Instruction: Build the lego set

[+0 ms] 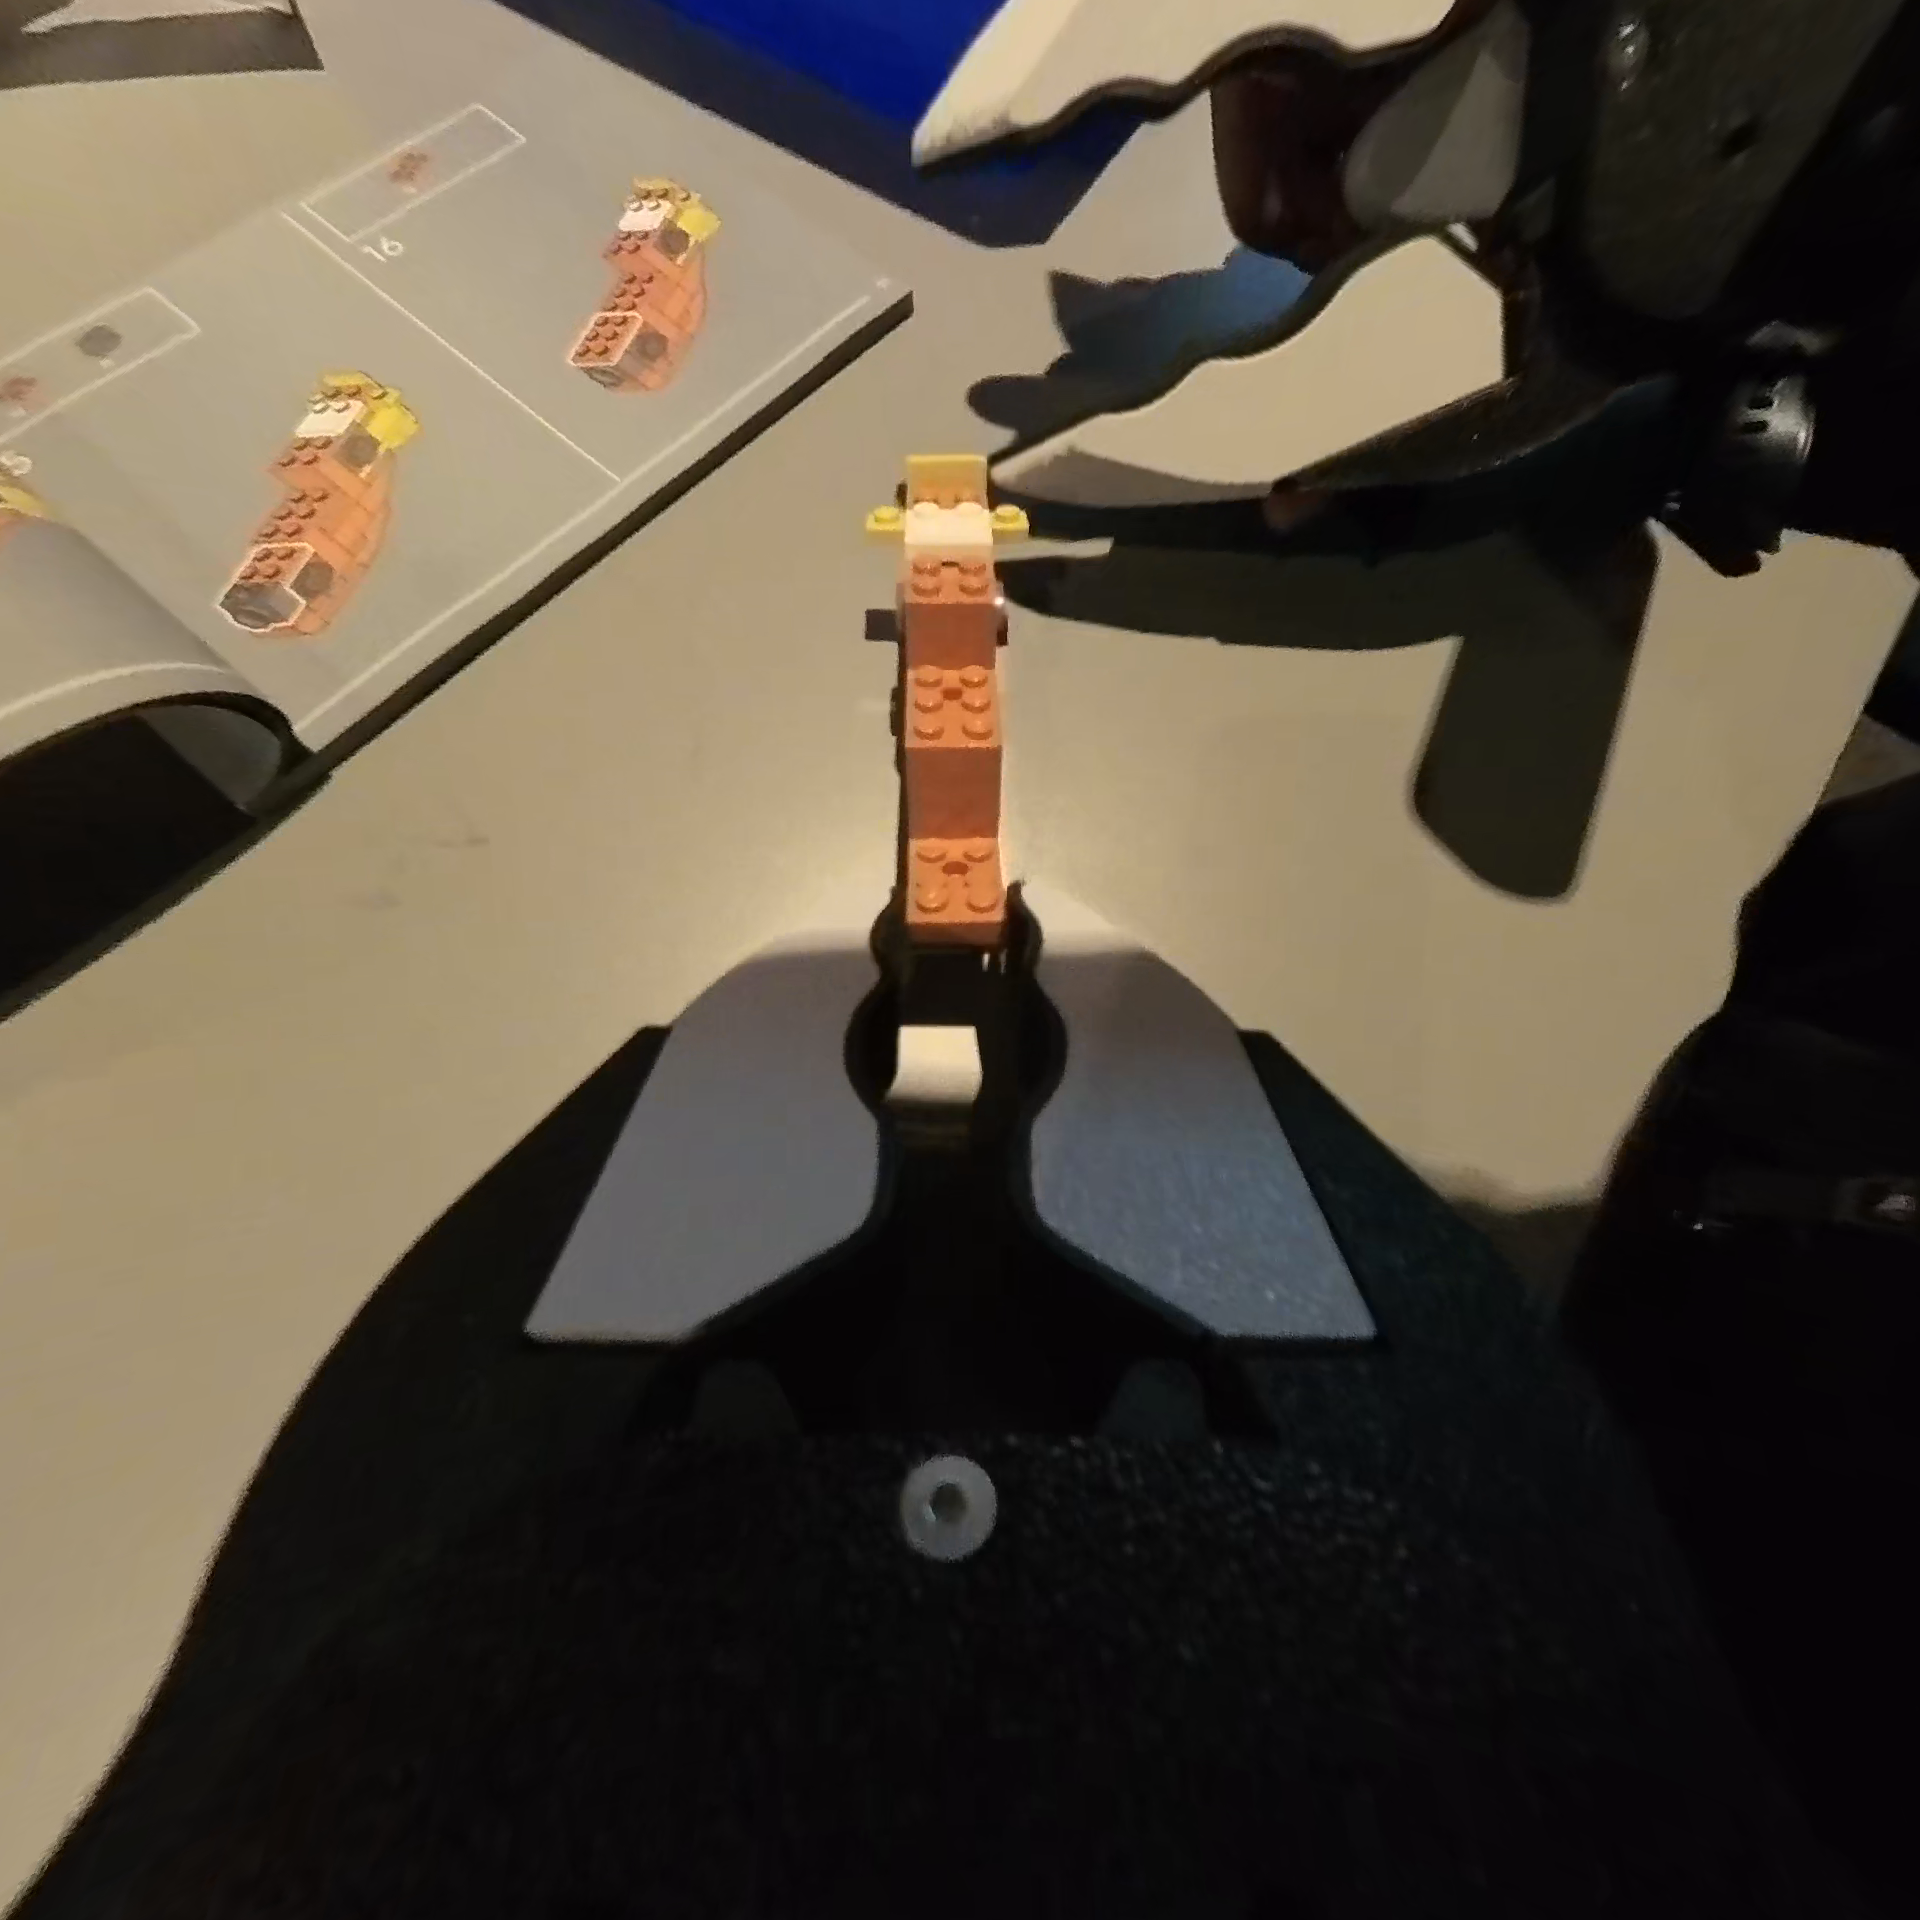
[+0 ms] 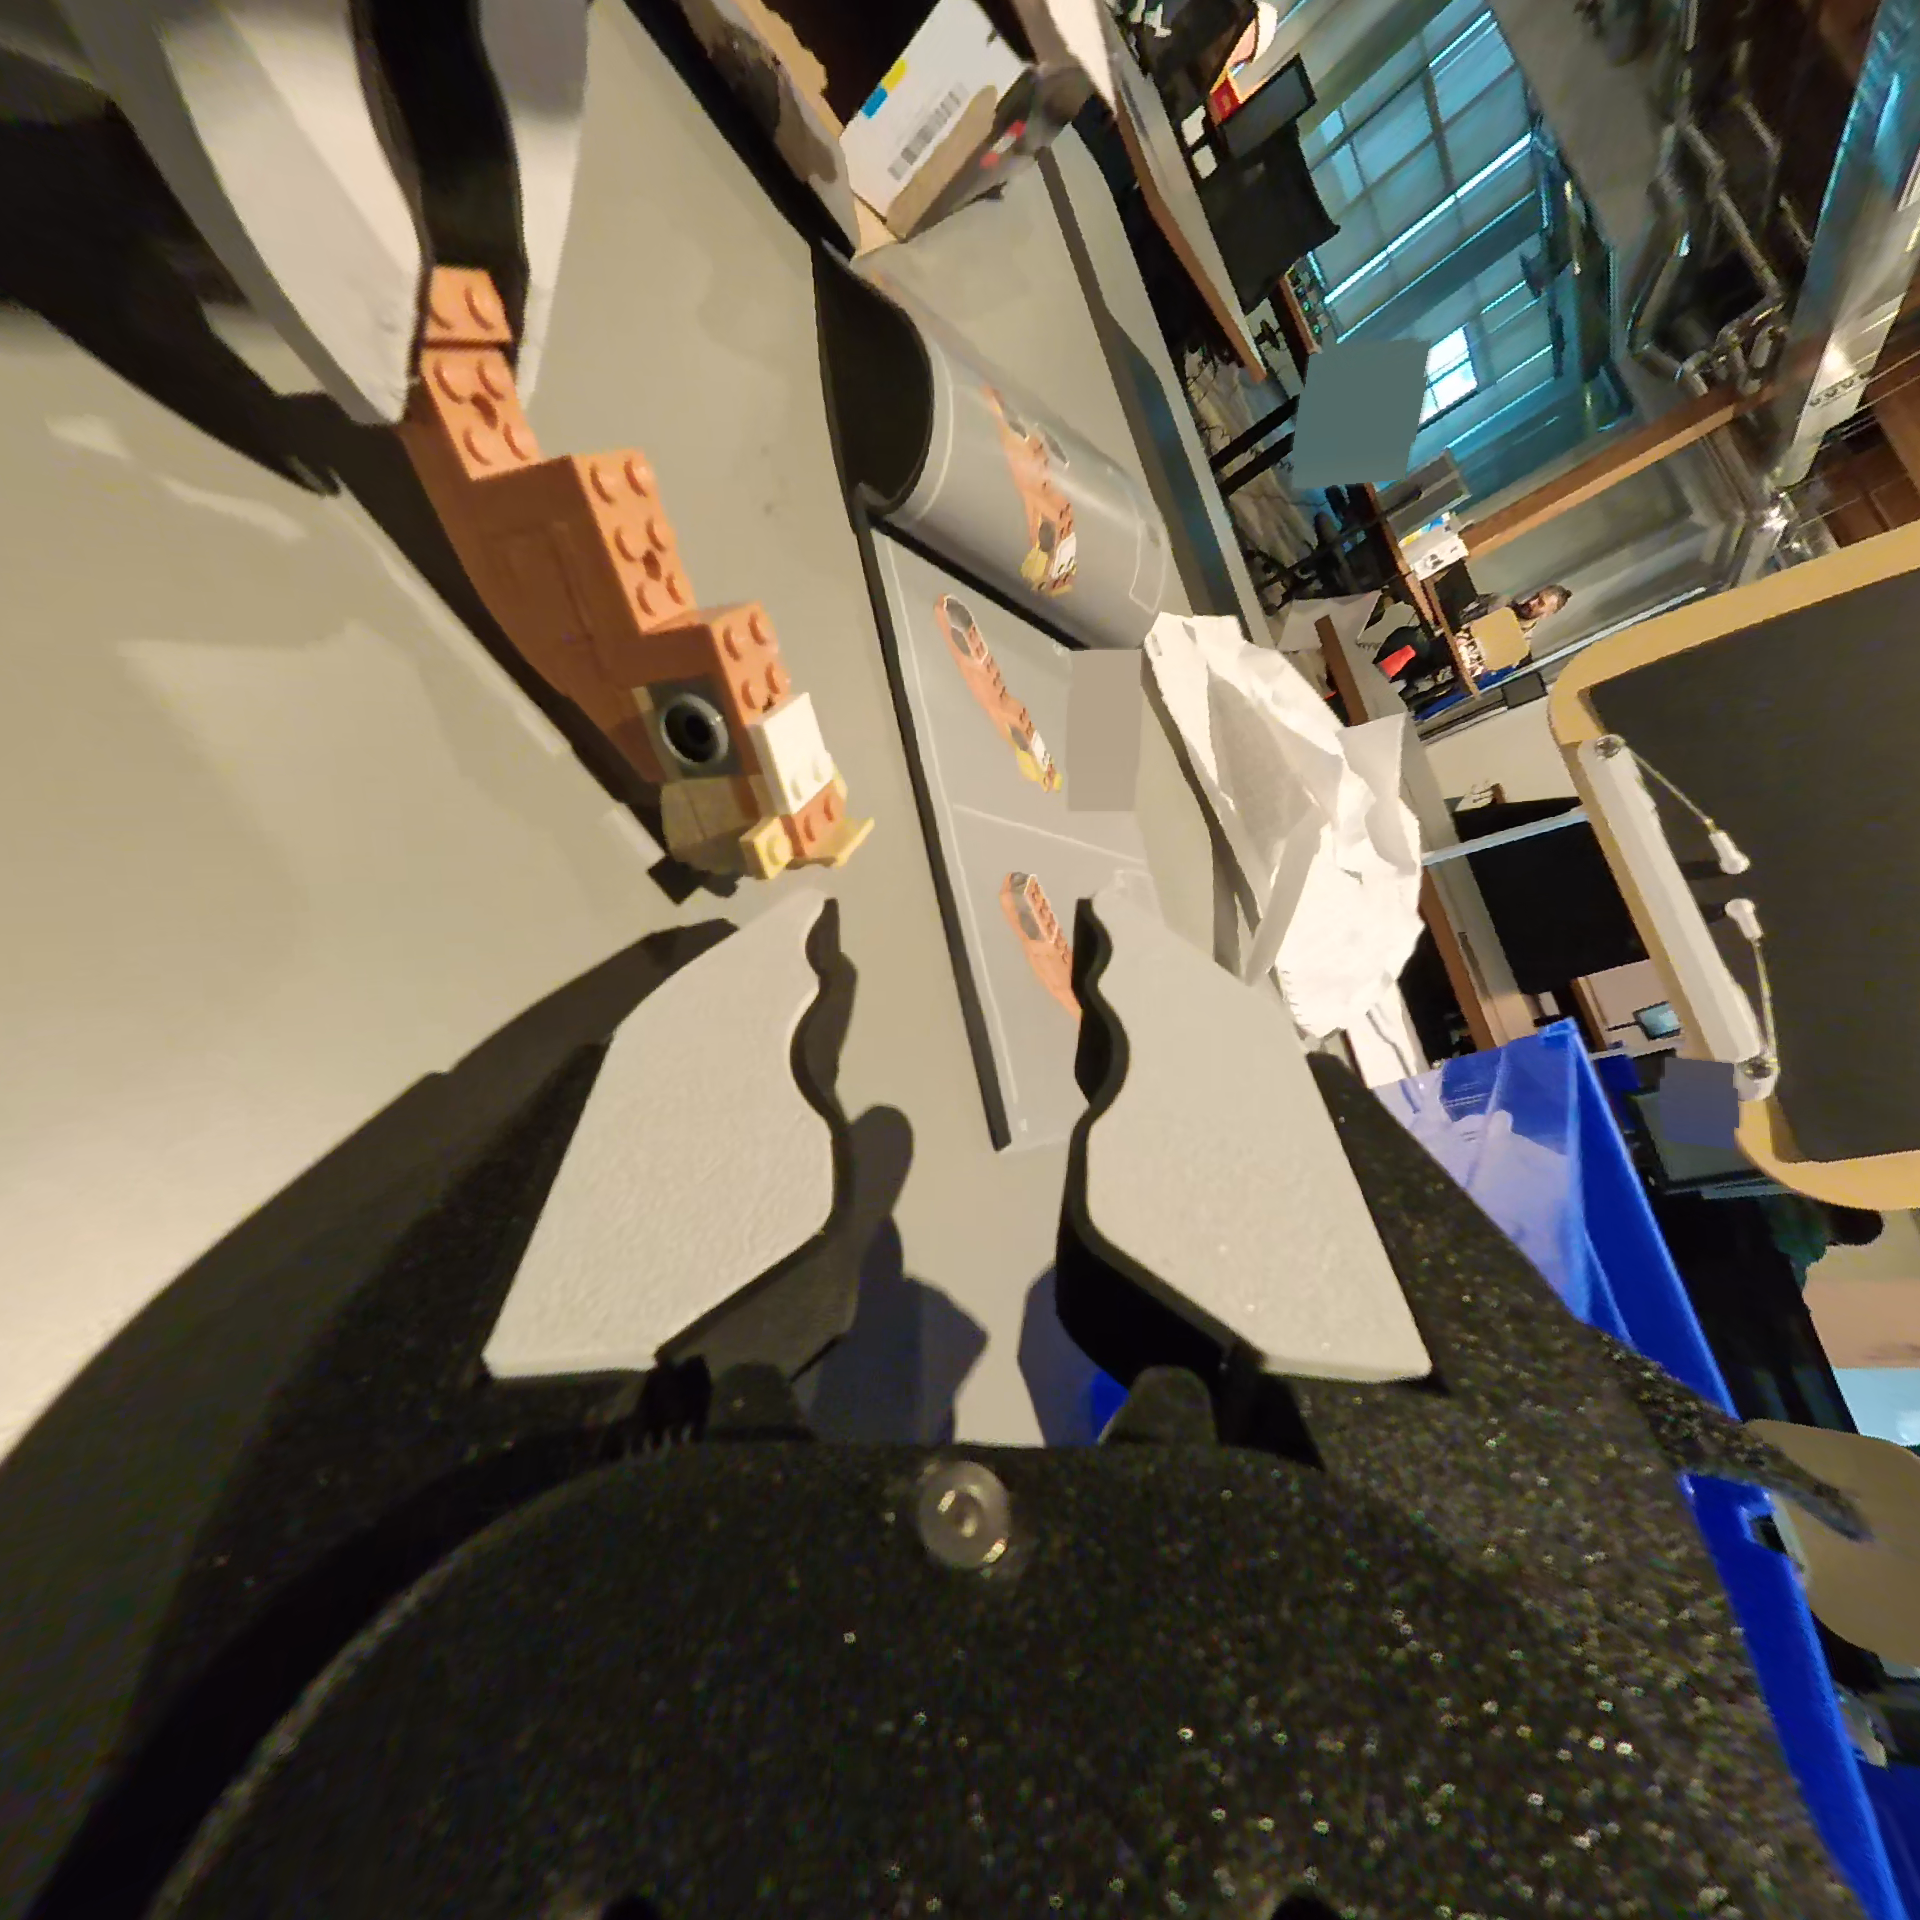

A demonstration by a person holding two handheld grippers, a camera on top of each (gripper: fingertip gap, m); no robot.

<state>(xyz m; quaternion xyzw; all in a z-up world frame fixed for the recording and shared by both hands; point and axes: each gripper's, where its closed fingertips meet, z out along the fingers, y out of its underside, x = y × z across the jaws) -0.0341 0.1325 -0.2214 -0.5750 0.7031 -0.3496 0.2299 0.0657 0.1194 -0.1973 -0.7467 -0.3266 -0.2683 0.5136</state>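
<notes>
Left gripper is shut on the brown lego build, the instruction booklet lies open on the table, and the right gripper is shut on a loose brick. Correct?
Not quite. The right gripper is open and empty, as the right wrist view shows. The rest stands.

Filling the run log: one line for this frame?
left gripper: shut on lego model | right gripper: open, empty, beside model | instruction booklet: open

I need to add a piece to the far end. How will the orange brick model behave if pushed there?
The orange brick model is clamped only at its near end by the left gripper, so it may pivot. Small yellow pieces at its tip look likely to pop off.
</notes>
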